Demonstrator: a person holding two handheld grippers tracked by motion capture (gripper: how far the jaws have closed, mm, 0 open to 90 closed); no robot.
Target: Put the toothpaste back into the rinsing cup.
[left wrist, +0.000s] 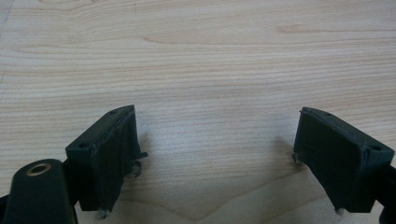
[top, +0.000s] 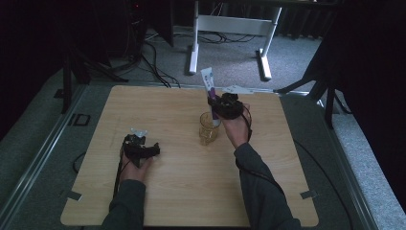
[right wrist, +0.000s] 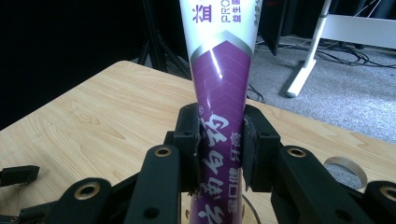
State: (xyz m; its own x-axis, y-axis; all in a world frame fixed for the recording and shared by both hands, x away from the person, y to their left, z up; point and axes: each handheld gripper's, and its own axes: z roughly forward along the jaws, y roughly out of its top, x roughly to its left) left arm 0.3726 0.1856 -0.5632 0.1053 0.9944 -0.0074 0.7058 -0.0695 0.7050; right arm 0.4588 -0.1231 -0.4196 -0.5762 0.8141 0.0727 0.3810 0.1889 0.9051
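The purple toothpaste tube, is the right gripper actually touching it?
Touching. In the right gripper view, the right gripper has both black jaws pressed flat against the sides of the toothpaste tube, with no gap showing on either side.

Dim room; the surroundings fall to black beyond the table (top: pixel 182 172) in the soft, grainy high view. Even overhead light; faint shadows under the jaws in the left gripper view. Glare streak on the tube (right wrist: pixel 219 88), nearest parts blurred.

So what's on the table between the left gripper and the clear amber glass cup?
Nothing: in the high view, bare wooden tabletop separates the left gripper from the clear amber glass cup.
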